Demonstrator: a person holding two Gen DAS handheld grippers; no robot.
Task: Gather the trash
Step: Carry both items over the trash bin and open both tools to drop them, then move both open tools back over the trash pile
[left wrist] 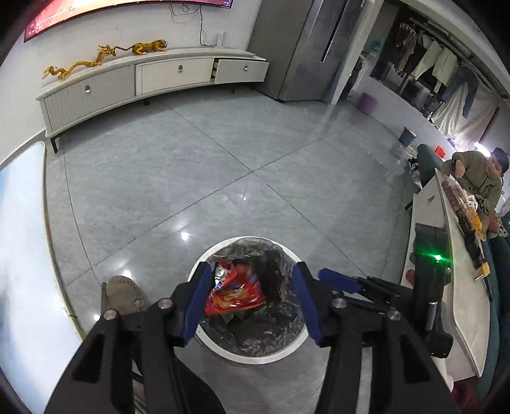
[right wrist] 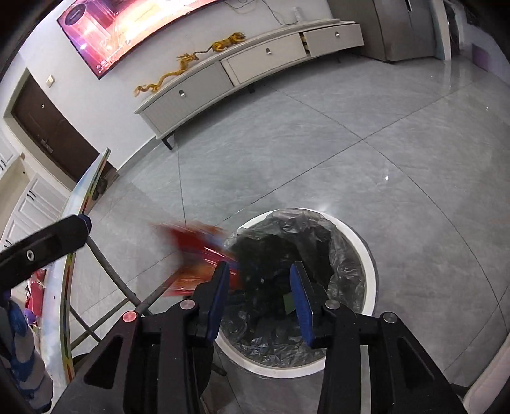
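Both grippers hover over the bin [left wrist: 204, 261], jaws apart, gripping nothing. Red wrapper [left wrist: 234, 294] sits between the left gripper [left wrist: 251, 302] fingers, loose, over the bin mouth; blurred in right view, just left of the right gripper [right wrist: 259, 293]. Bin holds a black liner [right wrist: 344, 254] and dark scraps. Left gripper nearer.

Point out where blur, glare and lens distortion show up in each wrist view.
Right wrist view: the red wrapper is smeared by motion beside the bin, everything else sharp; the TV glows bright. Left wrist view: the wrapper looks crisp between the open left tongs; ceiling lights glint off the floor tiles. Both views bend the TV cabinet into an arc.
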